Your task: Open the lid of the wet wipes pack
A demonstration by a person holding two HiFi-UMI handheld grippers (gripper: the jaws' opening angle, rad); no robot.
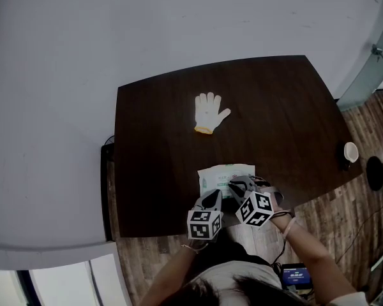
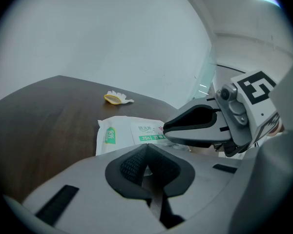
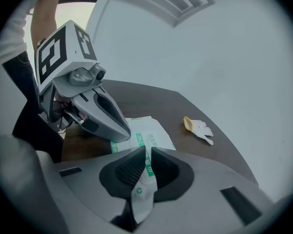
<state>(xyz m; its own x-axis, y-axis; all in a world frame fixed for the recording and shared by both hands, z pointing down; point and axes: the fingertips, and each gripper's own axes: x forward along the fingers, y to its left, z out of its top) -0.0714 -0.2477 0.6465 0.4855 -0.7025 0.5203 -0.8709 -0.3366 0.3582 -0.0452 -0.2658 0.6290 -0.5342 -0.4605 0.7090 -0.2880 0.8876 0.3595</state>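
White-and-green wet wipes pack [image 1: 220, 174] flat near front edge of dark brown wooden table [image 1: 159, 145], right gripper [image 3: 145, 160] clamped on its white lid flap [image 3: 142, 191], left gripper [image 2: 146, 165] closed at pack's near edge, white fabric glove [image 1: 208, 111] beyond

You're working in dim, flat, cool-grey light, with no hard shadows. The dark tabletop [image 1: 159, 145] swallows detail. Both gripper views bulge and go black at their round edges, and the closest parts look soft, out of focus.
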